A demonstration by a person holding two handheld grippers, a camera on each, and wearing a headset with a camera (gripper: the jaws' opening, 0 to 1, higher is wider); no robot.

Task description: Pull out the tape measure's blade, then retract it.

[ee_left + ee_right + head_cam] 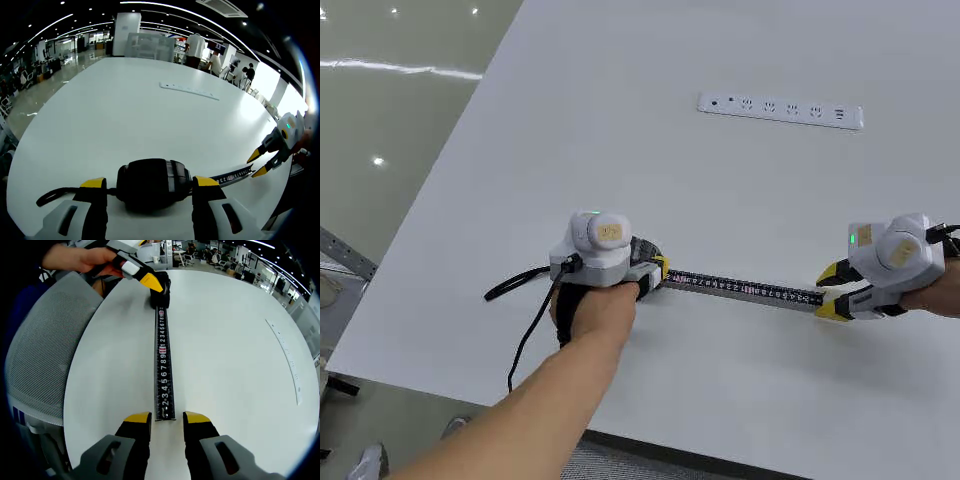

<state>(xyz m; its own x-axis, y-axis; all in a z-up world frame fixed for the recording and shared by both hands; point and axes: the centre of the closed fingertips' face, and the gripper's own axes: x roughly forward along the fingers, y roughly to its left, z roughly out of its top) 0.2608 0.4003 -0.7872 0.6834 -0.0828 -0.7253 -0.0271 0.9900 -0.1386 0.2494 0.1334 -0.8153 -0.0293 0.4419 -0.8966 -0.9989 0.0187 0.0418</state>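
Observation:
A black tape measure [645, 262] rests on the white table [620, 150], and my left gripper [655, 278] is shut on its case [154, 184]. The blade [745, 288] lies pulled out flat on the table towards the right, numbers up [164, 355]. My right gripper [832, 292] sits at the blade's far end. Its yellow-tipped jaws stand slightly apart on either side of the blade's end hook [165, 417], with a small gap on each side; this gripper [166, 419] is open. From the left gripper view, the right gripper [256, 163] is at the blade tip [235, 175].
A white power strip [780, 110] lies at the far side of the table. The tape measure's black wrist strap [510, 283] trails left of the case. The near table edge [620, 425] is close, with a grey mesh chair [45, 355] beside it. People stand far off [197, 47].

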